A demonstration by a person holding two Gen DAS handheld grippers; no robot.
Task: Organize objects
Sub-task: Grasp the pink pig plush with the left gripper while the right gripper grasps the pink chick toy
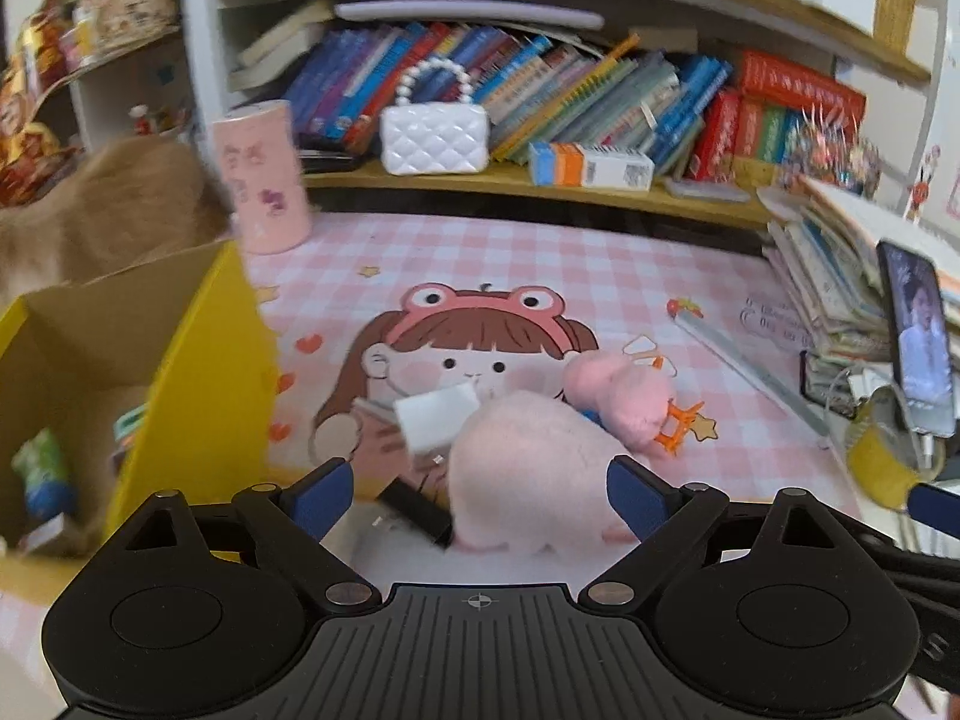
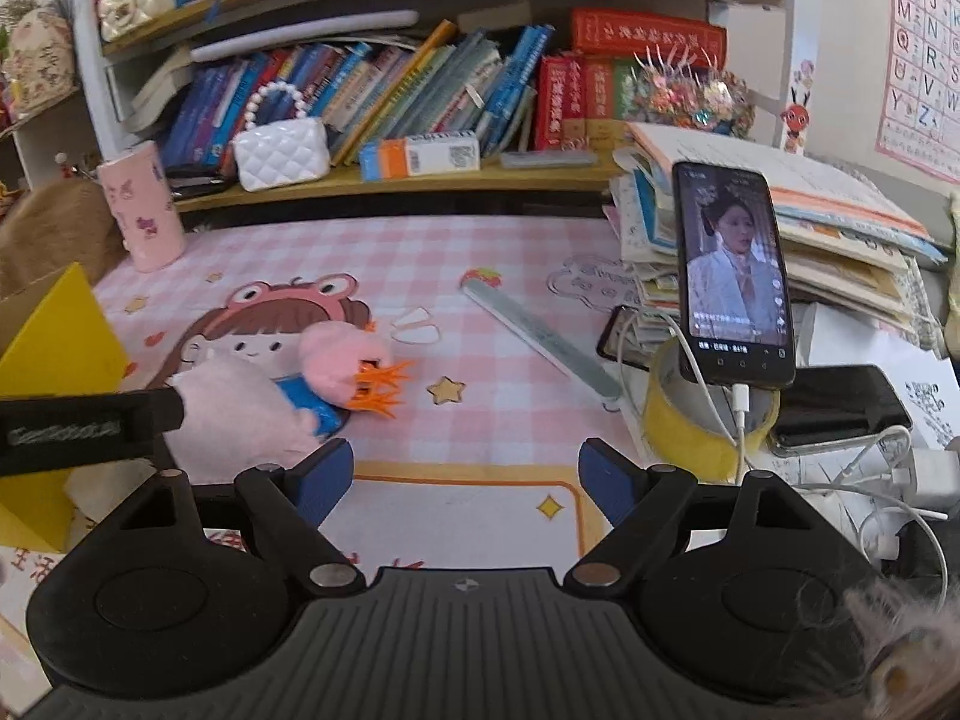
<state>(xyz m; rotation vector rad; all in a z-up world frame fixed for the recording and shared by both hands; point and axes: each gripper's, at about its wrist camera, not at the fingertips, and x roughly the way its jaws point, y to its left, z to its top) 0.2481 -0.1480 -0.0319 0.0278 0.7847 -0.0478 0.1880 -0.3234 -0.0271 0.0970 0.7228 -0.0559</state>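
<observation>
Left gripper point(image 1: 480, 495) spread wide around pink plush point(image 1: 528, 468), right gripper point(image 2: 465, 480) wide open, holding nothing

The wall chart point(image 2: 924, 54) shows alphabet letters including U, V, Z.

My left wrist camera looked low over the pink desk mat point(image 1: 540, 252) toward the bookshelf point(image 1: 540, 189), my right likewise from further right, both sharing the pink plush point(image 1: 528, 468).

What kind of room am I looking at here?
Probably a child's study desk at home: a cartoon desk mat, shelves crammed with books and an alphabet chart on the wall.
</observation>
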